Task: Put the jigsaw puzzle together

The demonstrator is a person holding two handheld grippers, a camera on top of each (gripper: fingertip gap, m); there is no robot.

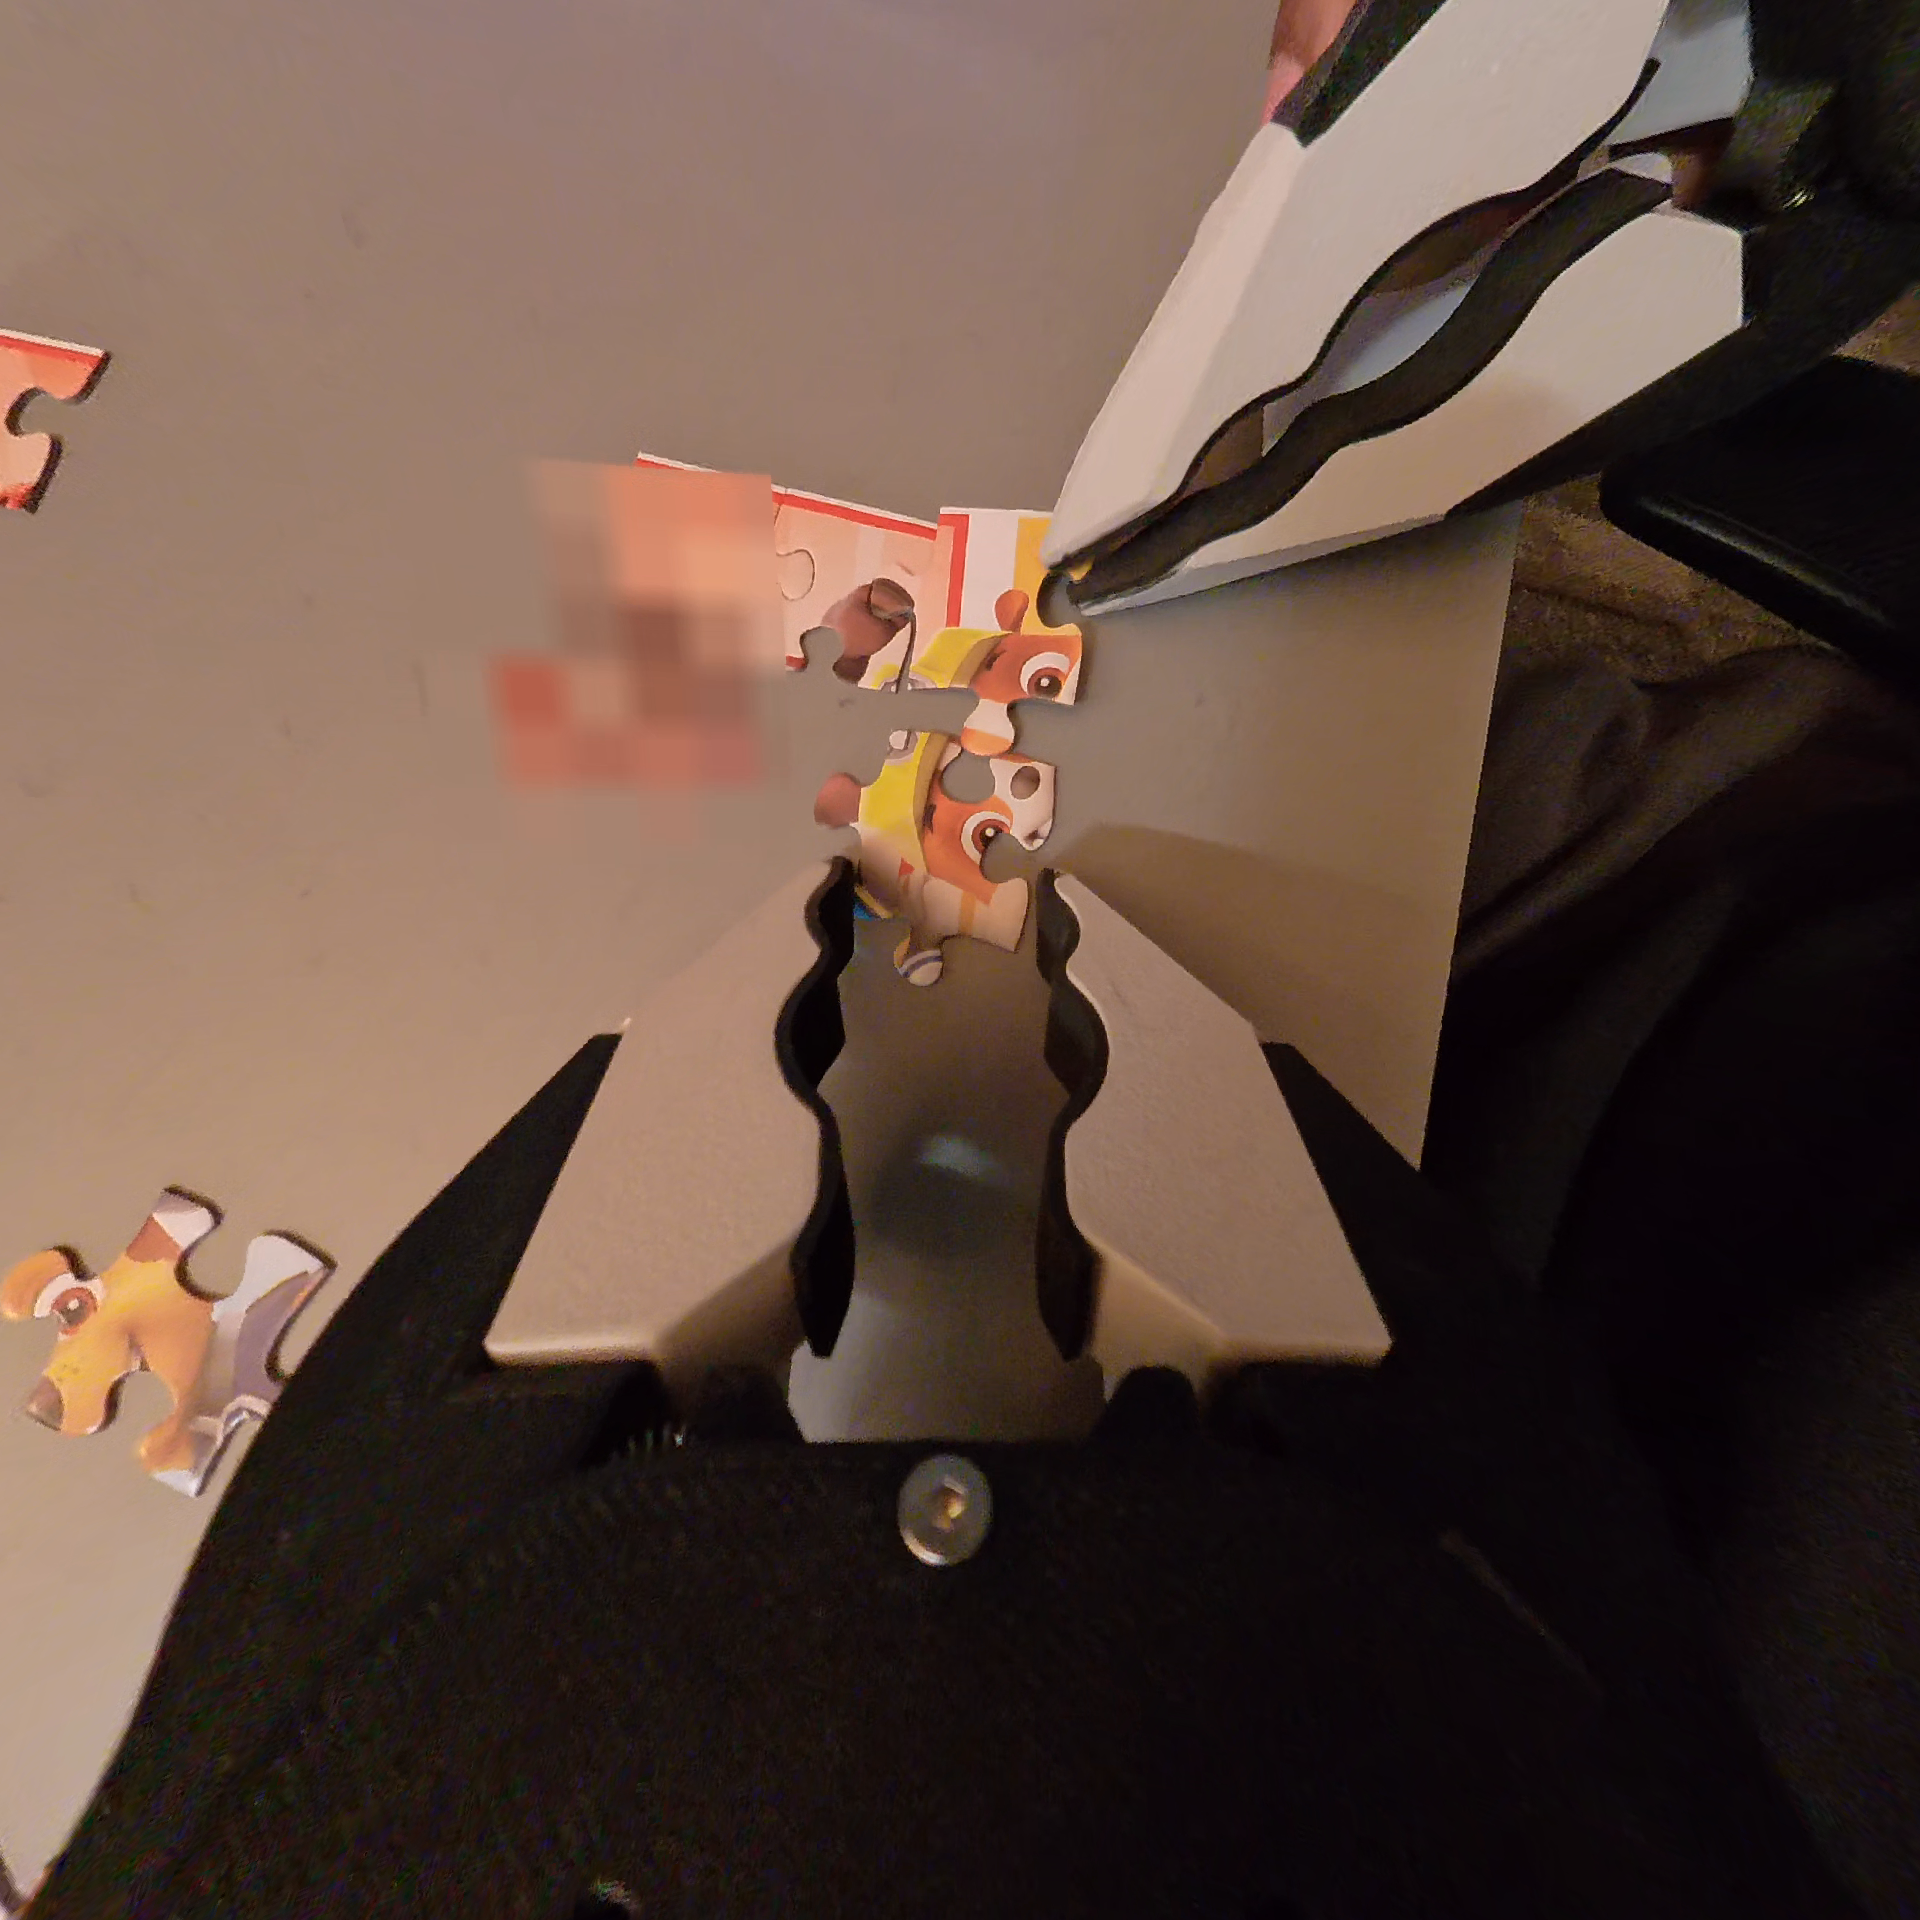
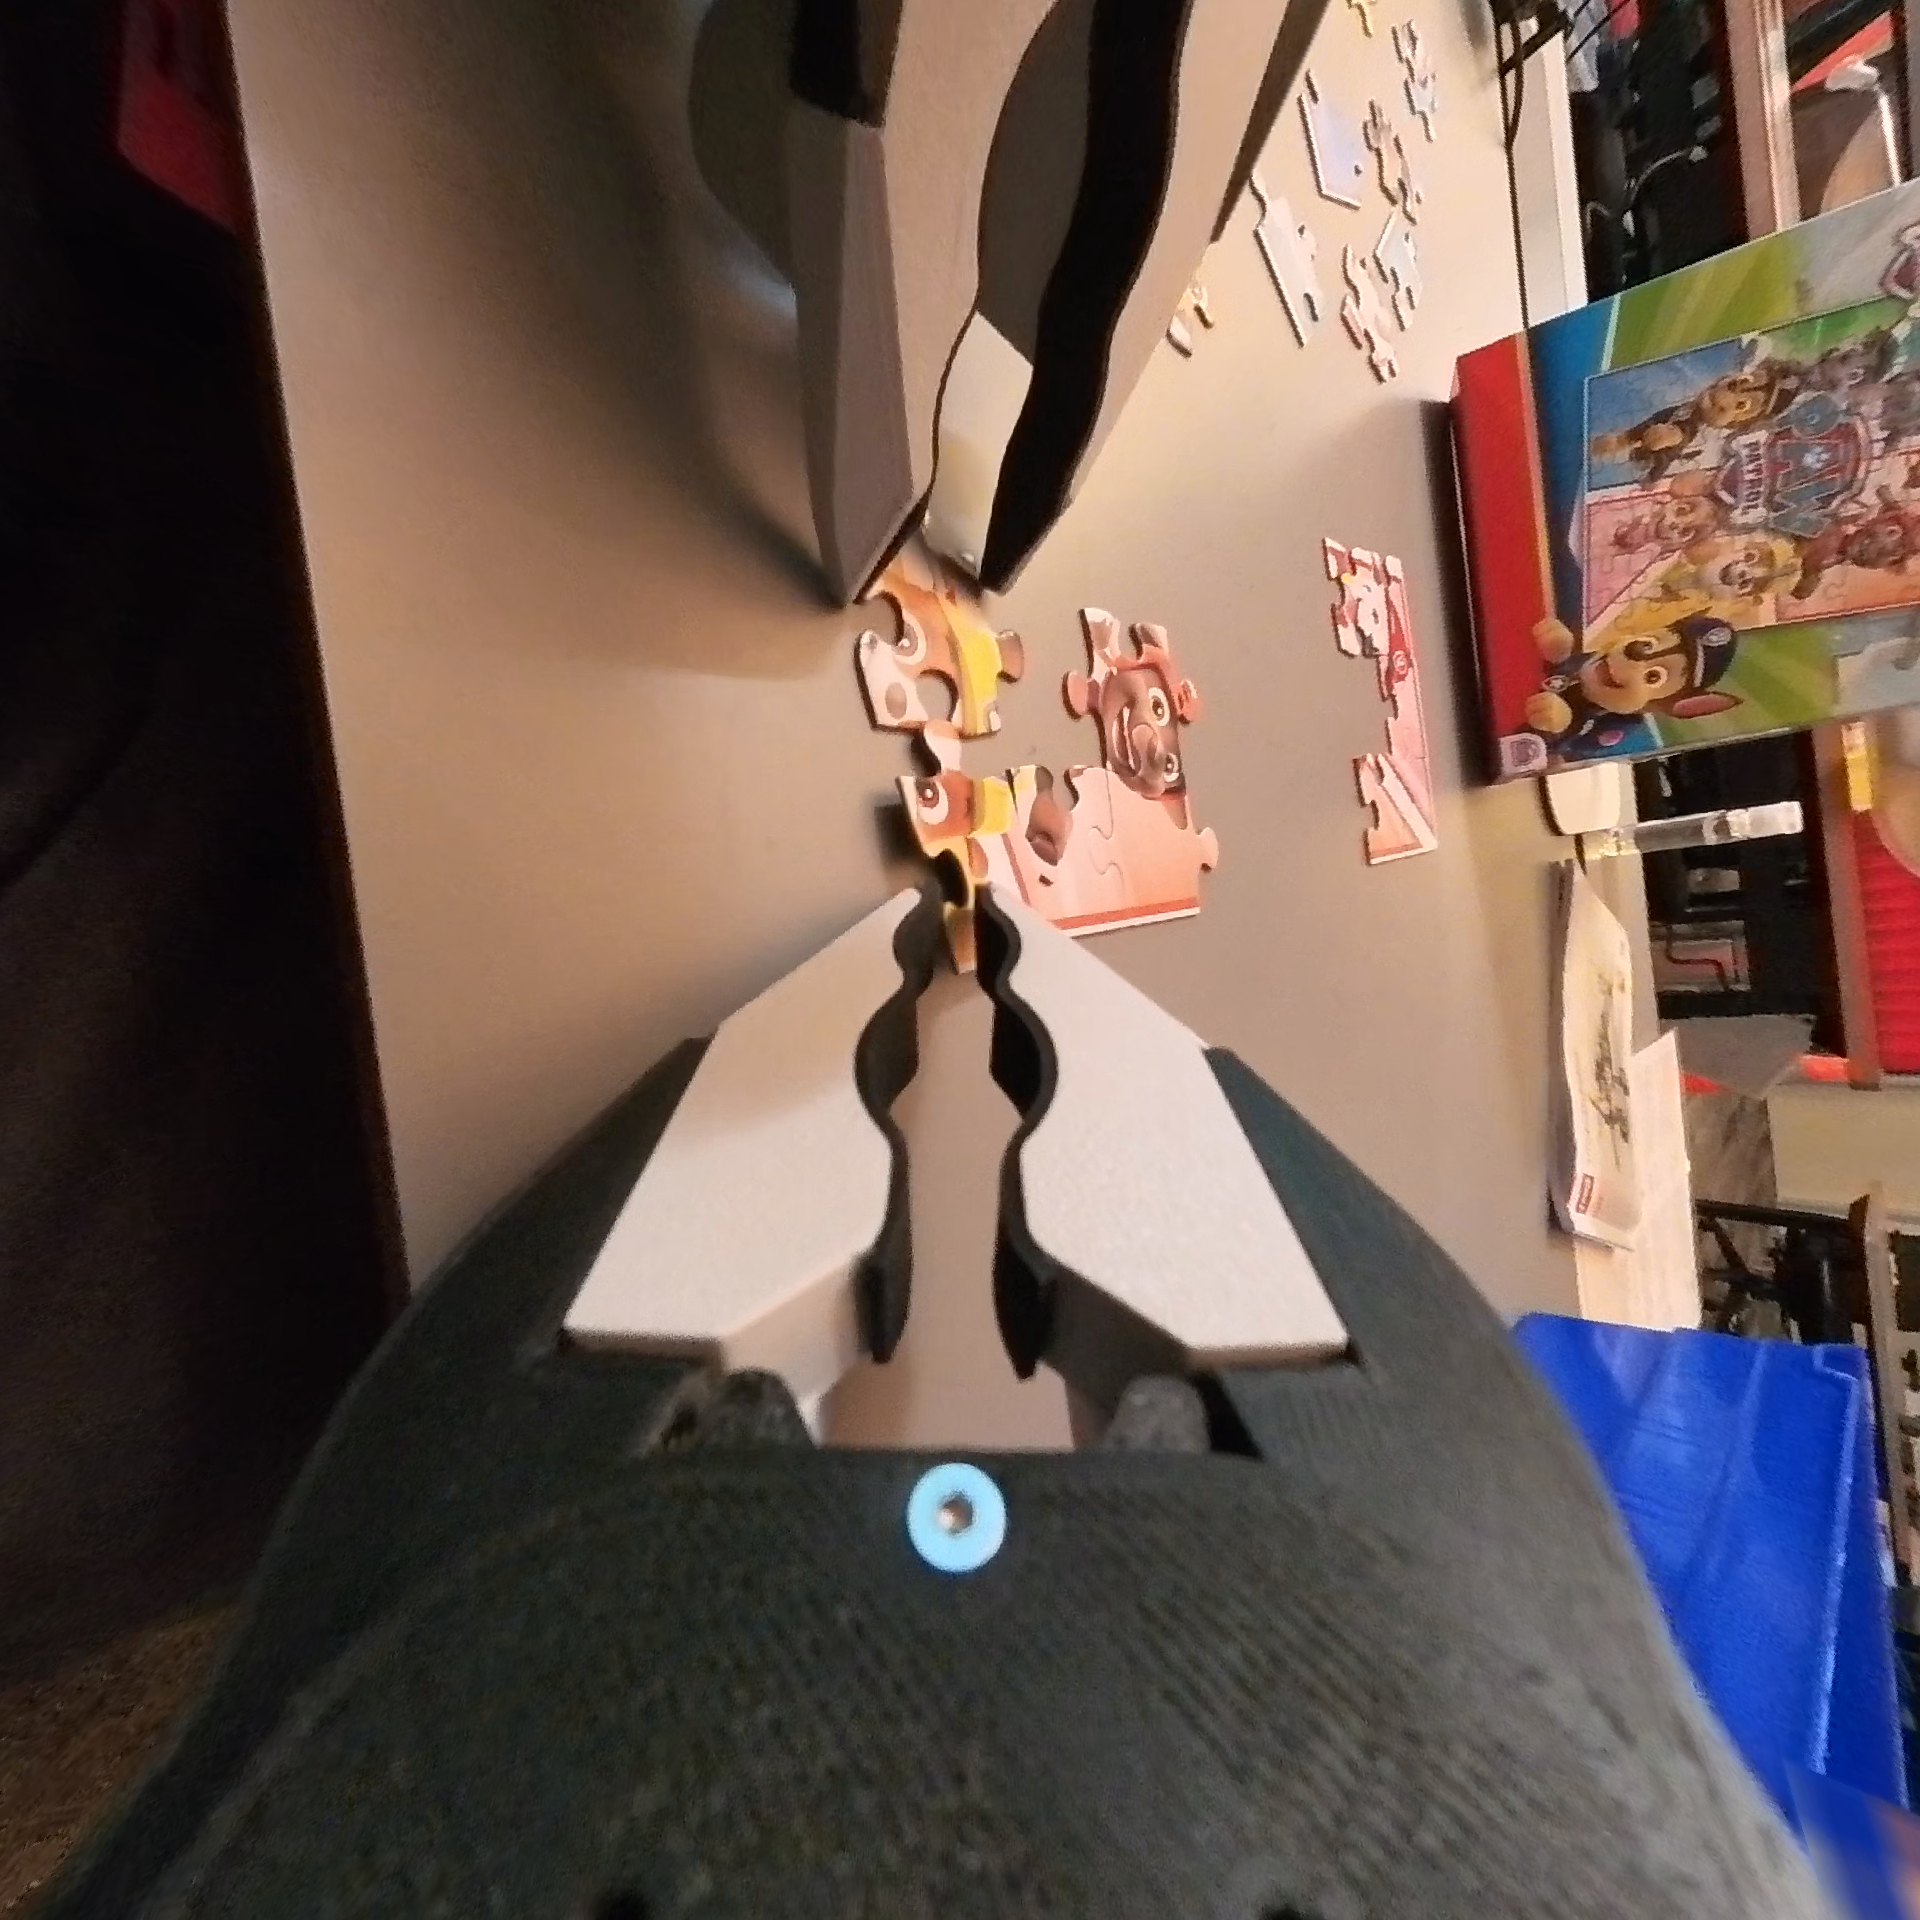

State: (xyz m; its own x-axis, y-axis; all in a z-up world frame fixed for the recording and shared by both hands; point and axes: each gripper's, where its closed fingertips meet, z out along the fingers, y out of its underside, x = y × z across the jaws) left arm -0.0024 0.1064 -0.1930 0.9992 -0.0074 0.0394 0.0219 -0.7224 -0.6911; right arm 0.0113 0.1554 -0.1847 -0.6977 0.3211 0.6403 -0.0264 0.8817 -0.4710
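- Two loose puzzle pieces lie at the far left of the left wrist view on the grey table (image 1: pixel 416 208): a red-edged piece (image 1: pixel 42 416) at mid-left and a tan pup piece (image 1: pixel 156 1340) at lower left. Both are well apart from either tool.
- Left of centre, a joined cluster (image 1: pixel 862 582) with a red border lies flat, partly under a blurred patch.
- At centre, the left gripper (image 1: pixel 940 894) reaches up from the bottom of the frame with its fingers set wide, one on each side of the socket piece (image 1: pixel 935 831).
  - That piece lies flat, and its long axis runs up the frame in line with the fingers.
  - The left pad seems to meet its edge, but a thin sliver of table shows at the right pad. I cannot tell whether the piece is pinched or only flanked.
- Just above it sits the knob piece (image 1: pixel 1023 665), close beside the cluster's right side.
  - Its orange-and-white knob points straight down at the round socket in the top edge of the socket piece.
  - The knob is at the socket's mouth but not seated, and a narrow strip of table shows between the two pieces left of the knob.
- At upper right, the right gripper (image 1: pixel 1070 582) slants in from the corner, its jaws nearly closed on the knob piece's upper right corner.
  - The right wrist view shows that piece edge-on between the pressing pads. A dark shadow beneath it suggests this end is raised.
  - The two grippers face each other tip to tip along one line, each at the outer end of its own piece.
- At the far right of the right wrist view stand a puzzle box (image 2: pixel 1683 499) and, at lower right, a blue bin (image 2: pixel 1683 1507).
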